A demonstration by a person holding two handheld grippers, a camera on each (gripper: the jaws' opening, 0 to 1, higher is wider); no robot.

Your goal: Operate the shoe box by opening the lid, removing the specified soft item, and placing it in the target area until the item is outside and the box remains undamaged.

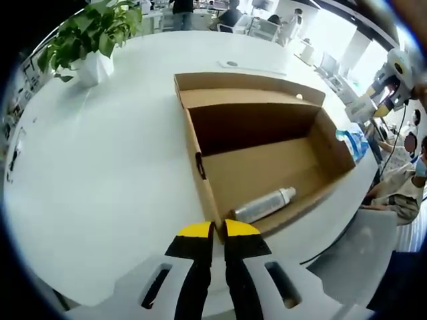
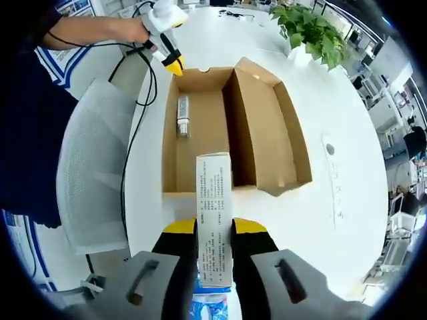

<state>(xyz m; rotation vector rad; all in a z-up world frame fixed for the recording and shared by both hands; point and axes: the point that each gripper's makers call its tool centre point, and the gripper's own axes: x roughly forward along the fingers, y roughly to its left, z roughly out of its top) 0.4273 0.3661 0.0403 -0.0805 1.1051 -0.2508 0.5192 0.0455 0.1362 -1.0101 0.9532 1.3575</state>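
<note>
An open brown shoe box (image 1: 267,167) lies on the white table, its lid (image 1: 247,88) folded back flat. A silver tube (image 1: 265,204) rests on the box floor near the front wall. My left gripper (image 1: 218,230) is shut on the box's near corner wall. In the right gripper view the same box (image 2: 200,143) and tube (image 2: 183,115) lie ahead, with the left gripper (image 2: 175,65) at the far corner. My right gripper (image 2: 215,227) is shut on an upright white printed carton (image 2: 213,193), held outside the box near its short wall.
A potted plant (image 1: 93,37) (image 2: 310,30) stands on the table beyond the box. A white mesh chair (image 2: 93,173) sits at the table edge. A blue and white packet (image 2: 210,308) lies under the right gripper. A person's arm (image 2: 87,30) holds the left gripper.
</note>
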